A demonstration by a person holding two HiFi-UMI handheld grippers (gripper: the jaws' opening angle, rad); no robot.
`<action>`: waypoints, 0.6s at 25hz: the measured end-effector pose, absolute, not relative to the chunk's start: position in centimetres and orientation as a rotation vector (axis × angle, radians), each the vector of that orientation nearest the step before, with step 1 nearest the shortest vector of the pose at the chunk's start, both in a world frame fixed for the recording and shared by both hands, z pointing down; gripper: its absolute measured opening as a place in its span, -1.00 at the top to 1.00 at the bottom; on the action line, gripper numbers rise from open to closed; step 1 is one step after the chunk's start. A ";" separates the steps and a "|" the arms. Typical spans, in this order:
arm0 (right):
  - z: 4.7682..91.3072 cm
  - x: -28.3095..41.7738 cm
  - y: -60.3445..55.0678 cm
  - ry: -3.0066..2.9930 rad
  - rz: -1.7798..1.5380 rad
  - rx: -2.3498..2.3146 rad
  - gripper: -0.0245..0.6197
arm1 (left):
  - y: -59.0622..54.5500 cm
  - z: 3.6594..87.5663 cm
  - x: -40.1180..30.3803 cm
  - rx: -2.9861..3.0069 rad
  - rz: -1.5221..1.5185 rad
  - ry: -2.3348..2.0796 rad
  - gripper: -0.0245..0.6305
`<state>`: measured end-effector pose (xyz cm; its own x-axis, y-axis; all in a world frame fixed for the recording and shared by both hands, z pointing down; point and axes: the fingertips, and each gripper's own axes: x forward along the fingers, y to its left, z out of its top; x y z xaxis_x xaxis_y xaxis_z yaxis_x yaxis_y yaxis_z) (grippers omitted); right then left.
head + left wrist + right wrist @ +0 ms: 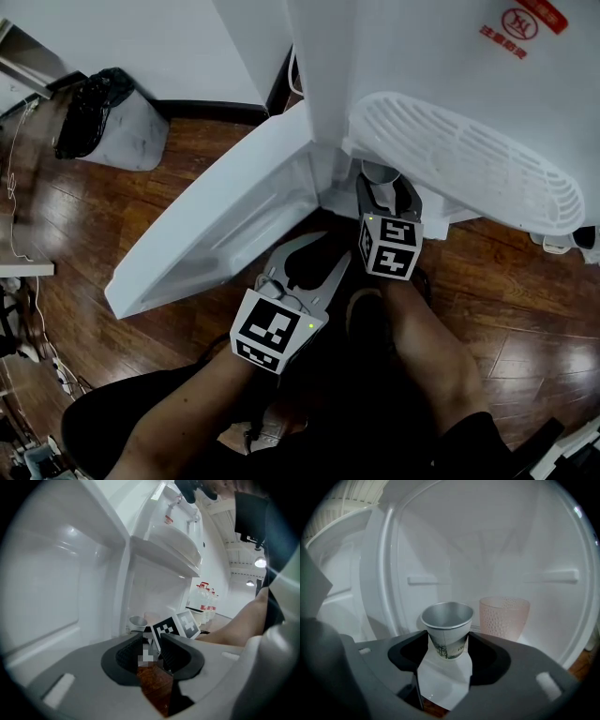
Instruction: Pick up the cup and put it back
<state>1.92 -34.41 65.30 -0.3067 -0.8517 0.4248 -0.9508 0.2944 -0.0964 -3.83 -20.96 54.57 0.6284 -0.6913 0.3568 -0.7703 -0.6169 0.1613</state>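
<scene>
The right gripper (446,649) is closed on the paper cup (447,629), whose tapered sides are met by the pads only along their upper part. The cup is held upright inside the white cabinet (497,550), with a pink glass (504,617) set just beside it, to the right and a little further in. The left gripper (151,654) is held slack and empty, its jaws partly apart, with only the wooden floor (187,141) seen through the gap. Since the cup is thin and narrows downward, it could be crushed if it were squeezed harder, or it could slip down between the pads if the hold were eased too soon. The pink glass could be knocked over if the cup were swung to the right on its way out or back. The rim could be caught under the grilled tray (459,159) that juts out above the opening if the cup were raised too steeply. The cup's base is hard to set apart from the white surface beneath it, so it cannot be told whether the cup stands or is lifted. In the head view the cup, the glass and the right jaws are covered by the tray.
</scene>
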 end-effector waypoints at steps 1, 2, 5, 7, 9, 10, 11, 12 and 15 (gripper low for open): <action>65.3 2.0 -34.2 -2.275 0.480 1.639 0.08 | -21.0 54.5 -3.8 2.554 0.375 -1.186 0.63; 65.2 2.2 -34.0 -2.276 0.480 1.641 0.09 | -21.1 54.5 -3.8 2.553 0.378 -1.193 0.63; 65.1 2.6 -33.0 -2.283 0.480 1.639 0.09 | -21.0 54.5 -3.5 2.553 0.384 -1.197 0.63; 65.3 2.7 -32.5 -2.281 0.477 1.622 0.09 | -20.9 54.3 -3.3 2.554 0.379 -1.194 0.63; 65.5 2.8 -32.4 -2.279 0.468 1.603 0.09 | -20.8 54.1 -3.0 2.555 0.374 -1.191 0.63; 65.6 2.8 -32.4 -2.281 0.458 1.595 0.09 | -20.8 54.1 -2.9 2.557 0.376 -1.190 0.63; 65.6 2.8 -32.5 -2.284 0.445 1.590 0.09 | -20.8 54.1 -2.9 2.558 0.379 -1.189 0.63; 65.5 2.8 -32.6 -2.286 0.436 1.590 0.08 | -20.8 54.2 -2.8 2.559 0.383 -1.188 0.63; 65.5 2.8 -32.7 -2.286 0.429 1.599 0.08 | -20.9 54.3 -2.8 2.556 0.390 -1.185 0.63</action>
<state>2.82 -32.69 65.46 -0.3236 -0.8471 0.4216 -0.9423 0.3291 -0.0620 -2.84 -20.93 54.35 0.6236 -0.6922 0.3632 -0.7725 -0.6167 0.1511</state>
